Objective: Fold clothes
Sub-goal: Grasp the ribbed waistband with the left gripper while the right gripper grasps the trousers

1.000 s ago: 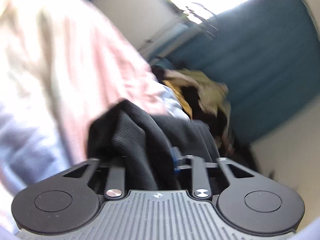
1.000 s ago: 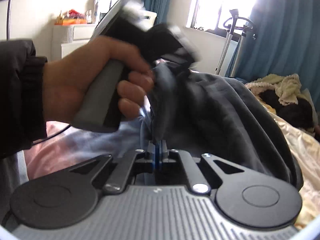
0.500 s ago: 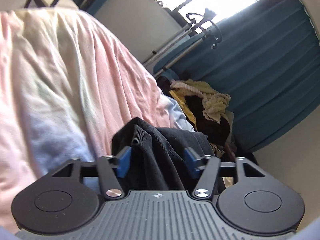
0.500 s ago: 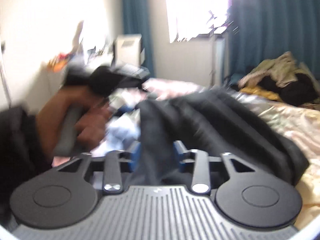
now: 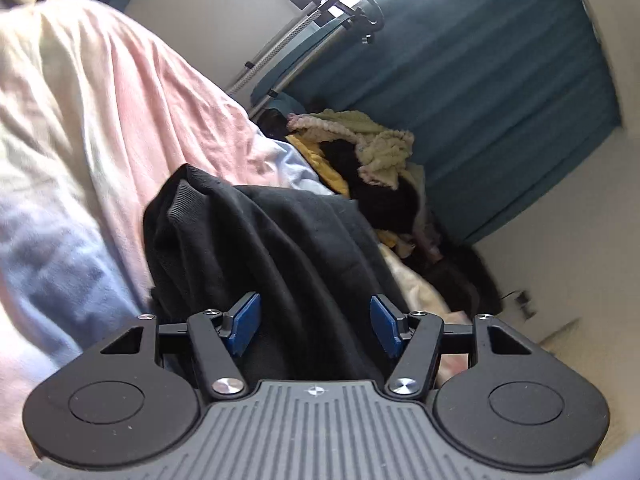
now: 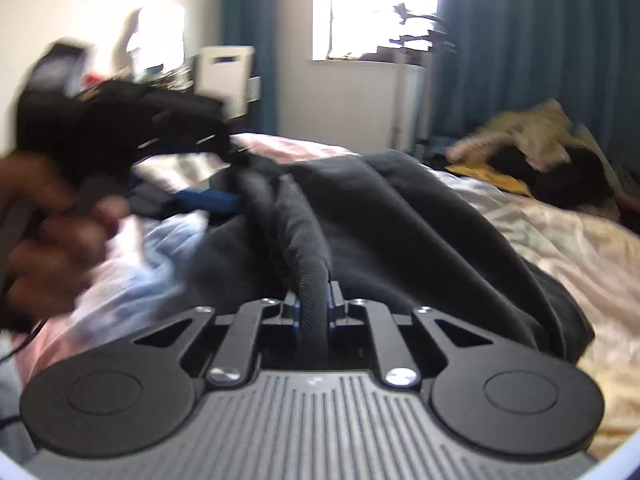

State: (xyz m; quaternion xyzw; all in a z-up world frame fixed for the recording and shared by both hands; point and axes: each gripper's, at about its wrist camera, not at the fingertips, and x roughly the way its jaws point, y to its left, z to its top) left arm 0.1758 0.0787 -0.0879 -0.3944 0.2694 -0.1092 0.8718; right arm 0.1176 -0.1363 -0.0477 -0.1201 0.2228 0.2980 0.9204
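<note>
1. Garment first — a black sweatshirt (image 5: 280,248) lay heaped on the pink-and-blue bedspread (image 5: 132,112), its ribbed hem toward the grippers.
2. The left gripper (image 5: 316,322) stood with its jaws wide apart; black cloth ran between the blue pads (image 5: 245,322), which did not press on it.
3. The right gripper (image 6: 313,312) was closing — its jaws nearly together, pinching a ribbed fold of the sweatshirt.
4. A pile of other clothes (image 6: 536,148) sat well apart, near the blue curtain (image 6: 540,40).
</note>
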